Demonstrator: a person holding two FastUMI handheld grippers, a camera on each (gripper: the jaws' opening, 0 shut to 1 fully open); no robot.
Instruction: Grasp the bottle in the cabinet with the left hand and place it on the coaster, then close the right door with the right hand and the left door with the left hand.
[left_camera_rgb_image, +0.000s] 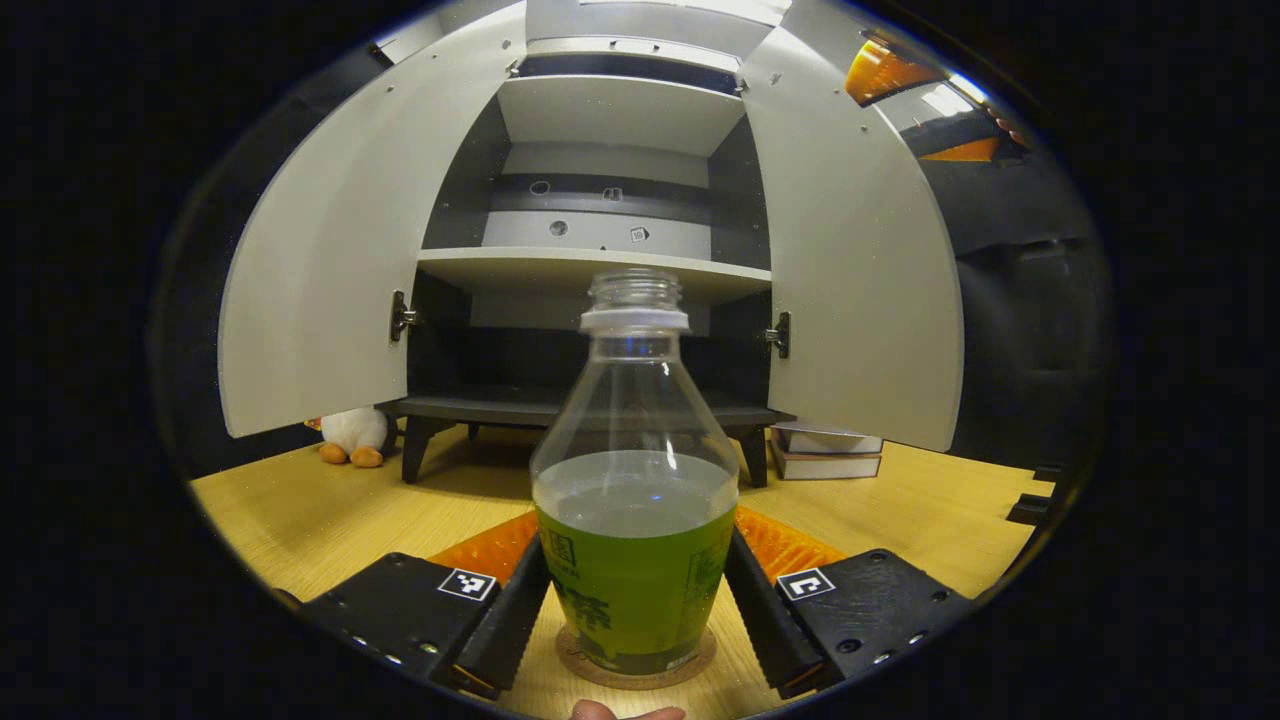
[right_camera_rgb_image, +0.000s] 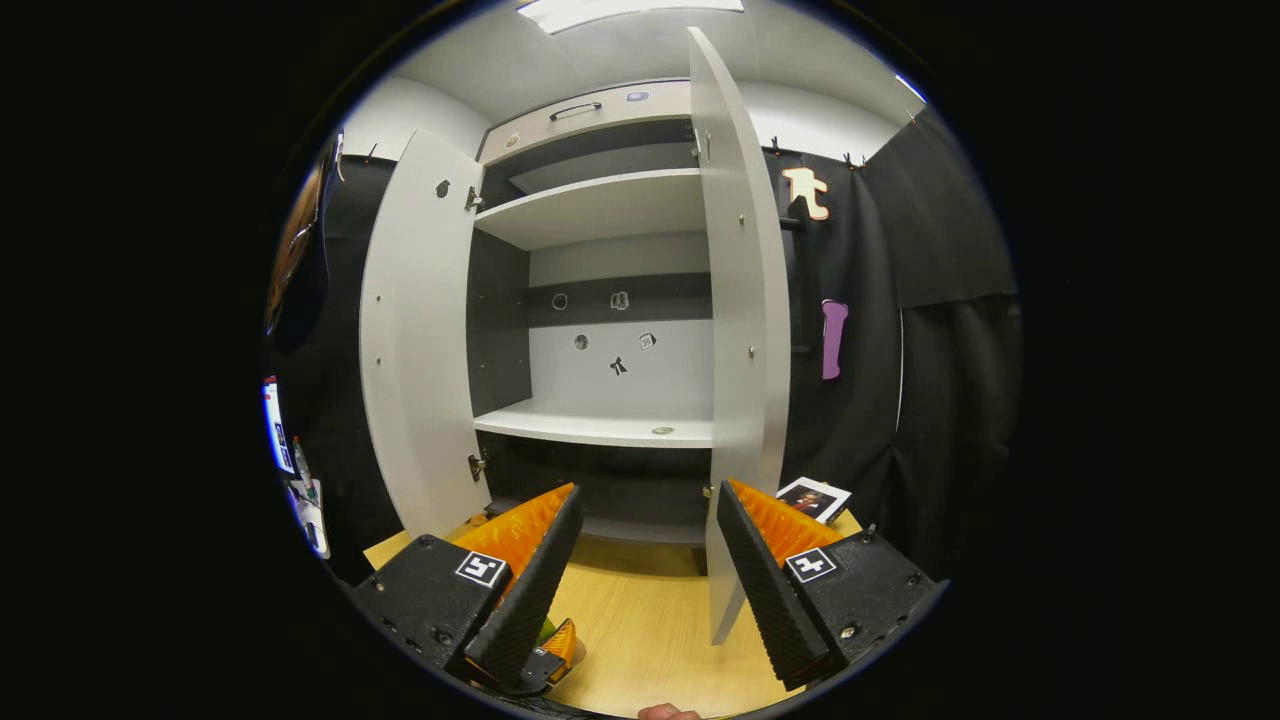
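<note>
In the left gripper view, the left gripper (left_camera_rgb_image: 637, 610) has its two fingers set wide on either flank of the bottle (left_camera_rgb_image: 634, 480), each lying close against the labelled lower body; whether both truly press on it cannot be told. The bottle stands upright between them on the round coaster (left_camera_rgb_image: 636, 668), capless, with green liquid in its lower part. Ahead to the left hangs the open left door (left_camera_rgb_image: 340, 250), with a plush toy (left_camera_rgb_image: 352, 436) on the wooden table (left_camera_rgb_image: 300, 510) below its edge. Straight ahead beyond the bottle is the cabinet (left_camera_rgb_image: 600, 260), shelves bare. Ahead to the right the right door (left_camera_rgb_image: 860, 260) stands open, a stack of books (left_camera_rgb_image: 826, 451) beneath it. In the right gripper view, the right gripper (right_camera_rgb_image: 645, 590) is spread wide and holds nothing; the right door's edge hangs just ahead of its right finger, apart from it.
</note>
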